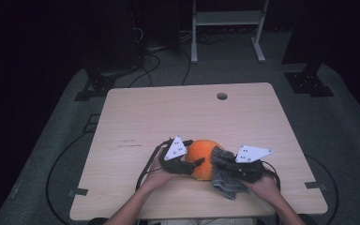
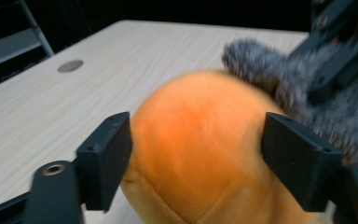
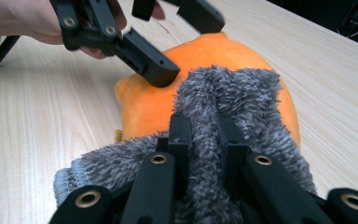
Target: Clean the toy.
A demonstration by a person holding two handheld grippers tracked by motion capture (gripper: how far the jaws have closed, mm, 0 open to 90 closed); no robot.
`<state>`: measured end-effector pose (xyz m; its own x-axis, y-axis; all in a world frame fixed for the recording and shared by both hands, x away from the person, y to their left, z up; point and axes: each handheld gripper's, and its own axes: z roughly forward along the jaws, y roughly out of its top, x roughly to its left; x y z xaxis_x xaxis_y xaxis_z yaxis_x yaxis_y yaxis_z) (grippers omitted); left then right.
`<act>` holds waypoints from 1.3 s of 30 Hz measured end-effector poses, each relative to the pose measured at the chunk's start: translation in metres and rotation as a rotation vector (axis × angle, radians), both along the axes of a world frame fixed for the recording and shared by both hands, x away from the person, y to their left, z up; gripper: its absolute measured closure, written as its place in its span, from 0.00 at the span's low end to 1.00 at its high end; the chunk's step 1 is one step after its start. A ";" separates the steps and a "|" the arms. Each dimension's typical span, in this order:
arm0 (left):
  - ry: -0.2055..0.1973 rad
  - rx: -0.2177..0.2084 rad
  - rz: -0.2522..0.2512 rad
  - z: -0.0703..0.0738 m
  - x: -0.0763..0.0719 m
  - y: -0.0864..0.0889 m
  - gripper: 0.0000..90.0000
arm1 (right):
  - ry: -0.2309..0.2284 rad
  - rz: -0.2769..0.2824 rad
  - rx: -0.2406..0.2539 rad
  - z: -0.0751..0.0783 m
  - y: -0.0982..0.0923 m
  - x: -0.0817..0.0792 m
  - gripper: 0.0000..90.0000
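An orange plush toy (image 1: 204,157) lies on the wooden table (image 1: 168,108) near its front edge. My left gripper (image 2: 198,154) straddles the toy (image 2: 196,140) from the left. Its two black pads stand at the toy's flanks without denting it, so it is open. A fuzzy grey cloth (image 3: 233,93) is draped over the right side of the toy (image 3: 144,107). My right gripper (image 3: 205,130) is shut on a fold of that cloth. From above, the cloth (image 1: 222,180) hangs down to the table under the right gripper (image 1: 218,161).
A round cable hole (image 1: 221,96) sits near the table's far edge. Beyond the table stand a white metal frame (image 1: 227,18) and black stands with cables on the grey floor.
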<state>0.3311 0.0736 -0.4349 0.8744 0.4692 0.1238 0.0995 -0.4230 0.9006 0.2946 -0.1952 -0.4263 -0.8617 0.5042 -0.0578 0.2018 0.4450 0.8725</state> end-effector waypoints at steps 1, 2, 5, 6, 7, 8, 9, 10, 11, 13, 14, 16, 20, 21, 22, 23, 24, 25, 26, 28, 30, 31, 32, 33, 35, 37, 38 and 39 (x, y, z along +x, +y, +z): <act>0.010 0.001 0.000 0.001 0.000 0.001 0.32 | 0.008 -0.005 -0.002 0.000 -0.002 0.001 0.87; 0.017 0.002 0.000 0.001 0.000 0.001 0.32 | 0.015 -0.013 -0.014 -0.001 -0.003 0.002 0.87; 0.038 0.006 -0.004 0.000 0.001 0.003 0.35 | 0.040 -0.045 -0.025 0.001 -0.012 0.005 0.87; 0.042 0.005 -0.007 0.000 0.001 0.003 0.35 | 0.038 -0.057 -0.014 0.003 -0.015 0.006 0.87; 0.045 0.003 -0.014 0.000 0.001 0.004 0.36 | 0.034 -0.061 0.000 0.004 -0.016 0.006 0.87; 0.049 -0.008 -0.020 0.000 0.002 0.005 0.36 | 0.028 -0.067 0.015 0.007 -0.015 0.006 0.87; 0.054 -0.018 -0.024 0.001 0.002 0.006 0.36 | 0.023 -0.060 0.023 0.008 -0.013 0.007 0.87; 0.058 -0.021 -0.025 0.002 0.003 0.007 0.34 | 0.026 -0.055 0.020 0.008 -0.011 0.008 0.87; 0.063 -0.038 -0.018 0.005 0.004 0.009 0.31 | 0.026 -0.050 0.014 0.007 -0.009 0.009 0.87; 0.062 -0.067 0.004 0.009 0.008 0.013 0.24 | 0.024 -0.030 -0.001 0.005 -0.005 0.008 0.87; 0.060 -0.076 0.014 0.010 0.010 0.014 0.22 | 0.024 -0.010 -0.005 0.003 -0.004 0.007 0.87; 0.072 -0.082 0.034 0.011 0.015 0.014 0.19 | 0.029 -0.001 -0.005 0.001 -0.001 0.003 0.87; 0.215 -0.051 -0.001 0.001 0.022 0.011 0.24 | 0.018 0.018 -0.020 -0.002 0.002 -0.001 0.87; 0.201 -0.052 -0.015 0.000 0.020 0.011 0.31 | 0.028 0.015 -0.012 -0.002 0.000 0.000 0.87; 0.194 -0.043 -0.015 0.000 0.019 0.011 0.34 | 0.041 0.012 -0.007 -0.003 -0.004 0.001 0.87; 0.182 -0.037 -0.023 0.001 0.016 0.010 0.35 | 0.051 0.008 -0.002 -0.003 -0.007 0.002 0.87; 0.170 -0.029 -0.027 0.001 0.015 0.010 0.37 | 0.067 -0.003 -0.005 -0.003 -0.013 0.004 0.87; 0.160 -0.027 -0.033 0.001 0.014 0.009 0.37 | 0.076 -0.008 -0.005 -0.004 -0.016 0.005 0.87; 0.152 -0.021 -0.038 0.001 0.013 0.008 0.38 | 0.089 -0.012 0.003 -0.004 -0.019 0.006 0.87; 0.141 -0.012 -0.042 0.001 0.012 0.008 0.39 | 0.085 -0.009 0.016 -0.001 -0.020 0.005 0.87; 0.137 -0.018 -0.052 0.000 0.011 0.008 0.41 | 0.073 -0.004 0.050 0.004 -0.018 0.004 0.87; 0.129 -0.018 -0.050 -0.001 0.010 0.008 0.41 | 0.063 -0.001 0.051 0.006 -0.015 0.005 0.87; 0.126 -0.015 -0.049 -0.001 0.010 0.008 0.41 | 0.056 0.002 0.053 0.008 -0.011 0.007 0.87; 0.124 -0.015 -0.046 -0.001 0.010 0.009 0.42 | 0.062 0.002 0.053 0.008 -0.010 0.009 0.87; 0.121 -0.015 -0.050 -0.001 0.011 0.011 0.43 | 0.068 -0.016 0.040 0.006 -0.010 0.012 0.87; 0.117 -0.015 -0.057 -0.001 0.011 0.011 0.44 | 0.099 -0.044 0.022 0.003 -0.018 0.014 0.87; 0.114 -0.018 -0.061 -0.001 0.010 0.011 0.44 | 0.108 -0.071 0.013 0.001 -0.023 0.015 0.87; 0.112 -0.020 -0.063 -0.001 0.010 0.011 0.44 | 0.127 -0.092 0.005 -0.001 -0.029 0.016 0.87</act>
<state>0.3409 0.0845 -0.4357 0.9099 0.4145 0.0148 0.1739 -0.4138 0.8936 0.3104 -0.2239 -0.4272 -0.8122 0.5811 0.0511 0.3500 0.4154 0.8396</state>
